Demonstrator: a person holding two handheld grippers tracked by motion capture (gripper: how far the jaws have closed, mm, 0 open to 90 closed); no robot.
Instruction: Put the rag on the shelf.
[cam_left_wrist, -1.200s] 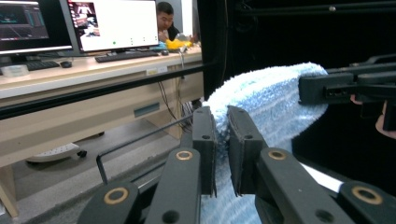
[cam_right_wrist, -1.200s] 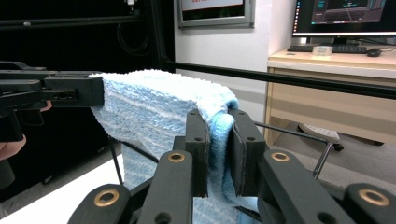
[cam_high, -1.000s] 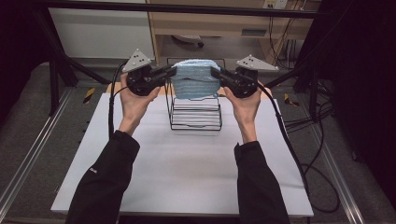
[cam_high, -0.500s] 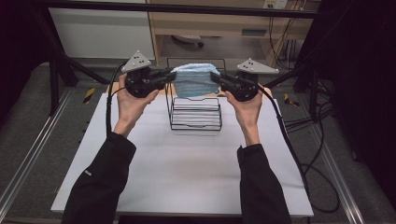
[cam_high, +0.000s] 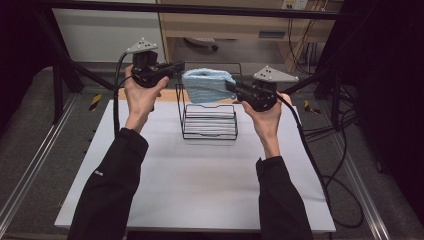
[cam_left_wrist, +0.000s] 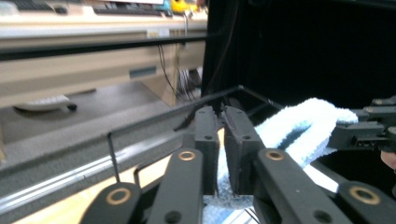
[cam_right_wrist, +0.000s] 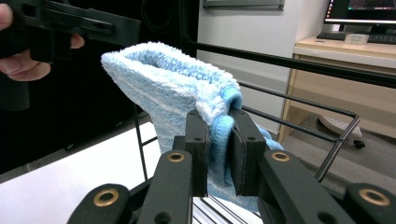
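A light blue towel (cam_high: 206, 85) hangs folded in the air above a black wire rack (cam_high: 209, 119) at the back of the white table (cam_high: 200, 180). My left gripper (cam_high: 181, 66) is shut on the towel's left end, and my right gripper (cam_high: 229, 86) is shut on its right end. In the left gripper view the towel (cam_left_wrist: 299, 133) runs from between my jaws (cam_left_wrist: 223, 149) toward the other gripper (cam_left_wrist: 359, 135). In the right gripper view a blue hemmed edge of the towel (cam_right_wrist: 177, 88) is pinched between my jaws (cam_right_wrist: 219, 154).
The rack has tall wire end loops and stands near the table's far edge. A wooden desk (cam_high: 235, 25) and a black frame bar (cam_high: 200, 9) lie behind. Cables (cam_high: 325, 150) trail on the floor at the right.
Both grippers have lifted the towel higher above the rack, and it now sags between them in a tighter fold. The left hand rose more than the right.
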